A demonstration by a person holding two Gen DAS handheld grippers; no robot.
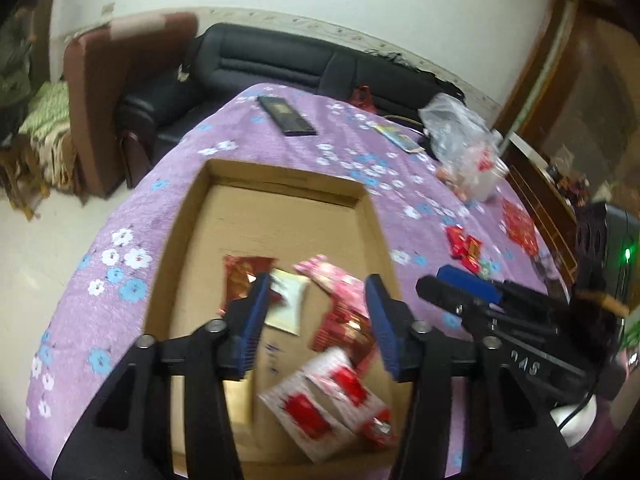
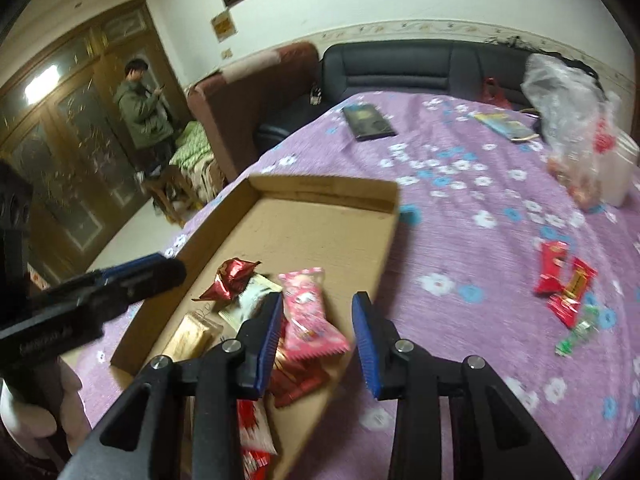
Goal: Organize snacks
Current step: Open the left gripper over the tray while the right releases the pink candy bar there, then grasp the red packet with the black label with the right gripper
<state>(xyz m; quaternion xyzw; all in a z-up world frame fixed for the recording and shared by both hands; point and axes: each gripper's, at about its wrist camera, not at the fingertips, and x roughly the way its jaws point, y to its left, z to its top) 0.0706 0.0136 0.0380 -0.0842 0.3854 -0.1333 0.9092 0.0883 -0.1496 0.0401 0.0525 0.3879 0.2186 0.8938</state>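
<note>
A shallow cardboard tray (image 1: 280, 216) (image 2: 320, 220) sits on the purple flowered tablecloth and holds several snack packets: a pink one (image 1: 336, 284) (image 2: 308, 316), a white one (image 1: 288, 300), a dark red foil one (image 1: 244, 280) (image 2: 234, 276) and a red-and-white one (image 1: 328, 400). My left gripper (image 1: 316, 312) is open and empty above the tray's near half. My right gripper (image 2: 316, 328) is open and empty over the tray's right edge. Small red packets (image 1: 466, 248) (image 2: 564, 284) and a green candy (image 2: 580, 330) lie loose on the cloth to the right.
A clear plastic bag of snacks (image 1: 464, 140) (image 2: 576, 128) stands at the far right. A dark phone-like slab (image 1: 286, 116) (image 2: 370, 122) and a booklet (image 2: 506, 126) lie at the far side. A black sofa (image 2: 400, 64) lies beyond. A person (image 2: 144, 108) stands at left.
</note>
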